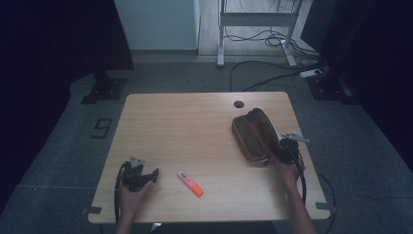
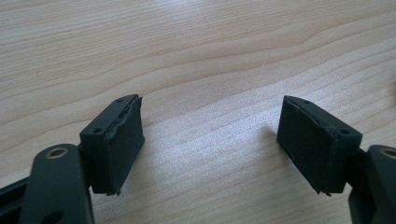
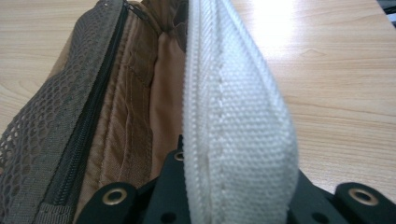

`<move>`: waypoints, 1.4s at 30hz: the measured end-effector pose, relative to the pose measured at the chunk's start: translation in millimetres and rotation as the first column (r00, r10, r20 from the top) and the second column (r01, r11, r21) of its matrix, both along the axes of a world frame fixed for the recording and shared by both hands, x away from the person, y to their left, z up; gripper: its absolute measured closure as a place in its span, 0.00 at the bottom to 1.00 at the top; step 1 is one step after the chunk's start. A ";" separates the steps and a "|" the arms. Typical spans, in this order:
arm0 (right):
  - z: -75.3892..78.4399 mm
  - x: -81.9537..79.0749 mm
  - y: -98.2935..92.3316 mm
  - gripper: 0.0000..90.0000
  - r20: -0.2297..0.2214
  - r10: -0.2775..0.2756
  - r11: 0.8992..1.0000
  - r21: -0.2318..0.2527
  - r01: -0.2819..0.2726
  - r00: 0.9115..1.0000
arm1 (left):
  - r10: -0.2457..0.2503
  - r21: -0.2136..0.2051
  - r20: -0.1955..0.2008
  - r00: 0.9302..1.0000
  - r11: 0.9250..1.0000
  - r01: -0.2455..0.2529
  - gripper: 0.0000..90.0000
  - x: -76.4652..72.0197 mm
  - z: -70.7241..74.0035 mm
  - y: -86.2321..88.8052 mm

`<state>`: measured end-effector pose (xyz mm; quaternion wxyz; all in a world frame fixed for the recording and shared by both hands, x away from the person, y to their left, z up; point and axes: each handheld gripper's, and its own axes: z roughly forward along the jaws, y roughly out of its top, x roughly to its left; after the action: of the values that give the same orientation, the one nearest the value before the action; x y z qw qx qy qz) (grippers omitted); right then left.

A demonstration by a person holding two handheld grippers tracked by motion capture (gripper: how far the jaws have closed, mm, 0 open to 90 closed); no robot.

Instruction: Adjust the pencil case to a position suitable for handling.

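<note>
Toward the right of the high view, a brown fabric zip pouch [image 1: 253, 135] lies open on the light wooden surface [image 1: 195, 126], just below a small round cable hole [image 1: 238, 104]. At the pouch's lower right corner sits the right gripper [image 1: 281, 147], held by a hand that comes up from the bottom edge. From the right gripper view, its jaws are clamped together on a pale woven edge strip [image 3: 233, 121] of the pouch, which stands upright in the middle of the frame, with the tan lining [image 3: 163, 93] and a dark mesh pocket with a zip [image 3: 60, 121] to its left. Down at the lower left of the high view, the left gripper [image 1: 146, 176] rests on the surface, well apart from the pouch; its jaws stand wide apart over bare wood. Between the two grippers, at lower centre, lies an orange and pink marker pen [image 1: 190, 184], untouched.
</note>
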<state>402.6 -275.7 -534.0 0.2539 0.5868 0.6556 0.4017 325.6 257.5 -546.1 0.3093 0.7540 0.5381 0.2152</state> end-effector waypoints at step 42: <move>33.7 -20.3 -8.6 0.92 0.144 0.118 0.983 0.121 -0.136 0.982 | -0.001 0.000 0.000 1.000 1.000 0.001 0.25 0.4 0.0 0.0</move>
<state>382.4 -284.3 -500.2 0.2330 0.5302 0.6452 0.4983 326.0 257.5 -546.1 0.3095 0.7543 0.5376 0.2148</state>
